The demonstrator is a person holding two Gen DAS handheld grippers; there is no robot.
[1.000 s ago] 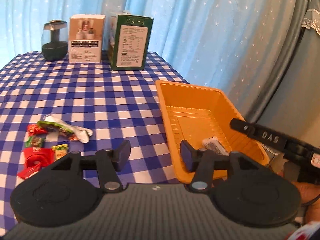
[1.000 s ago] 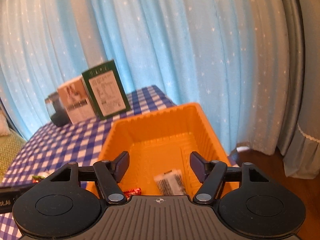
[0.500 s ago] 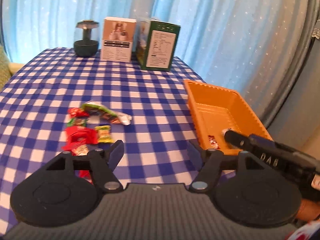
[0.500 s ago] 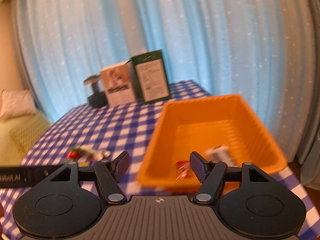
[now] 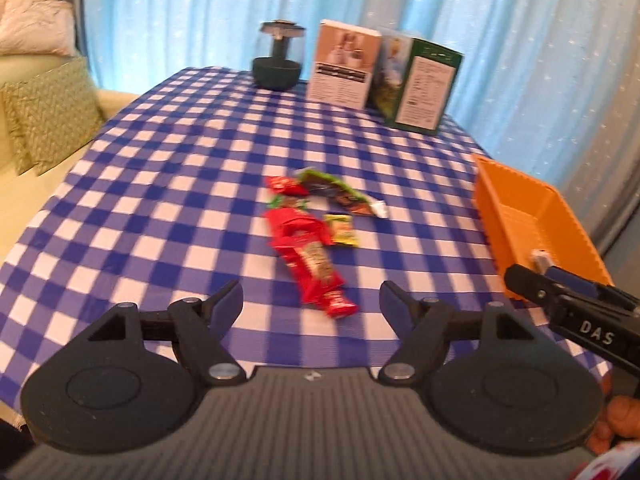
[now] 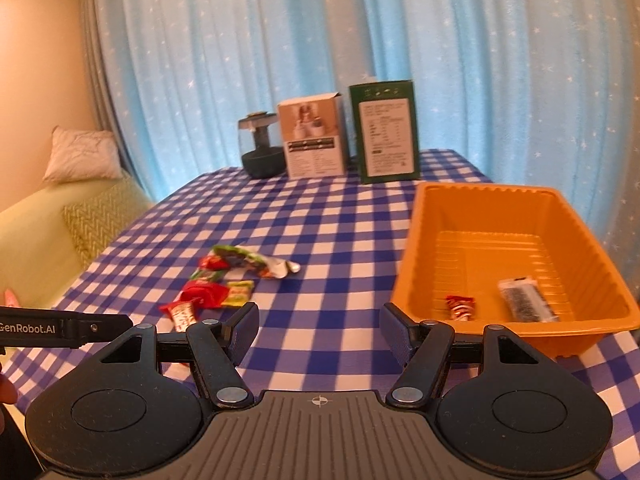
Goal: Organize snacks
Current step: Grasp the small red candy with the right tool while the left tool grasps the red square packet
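Standing on the table (image 5: pixel 168 184) right of the right gripper (image 6: pixel 319 330), fingers parted and empty: orange tray (image 6: pixel 520 200), already collecting two wrappers. Lying loose just ahead of the left gripper (image 5: pixel 311 304), fingers opening, nothing between: snacks (image 5: pixel 308 236), probably awaiting pickup.
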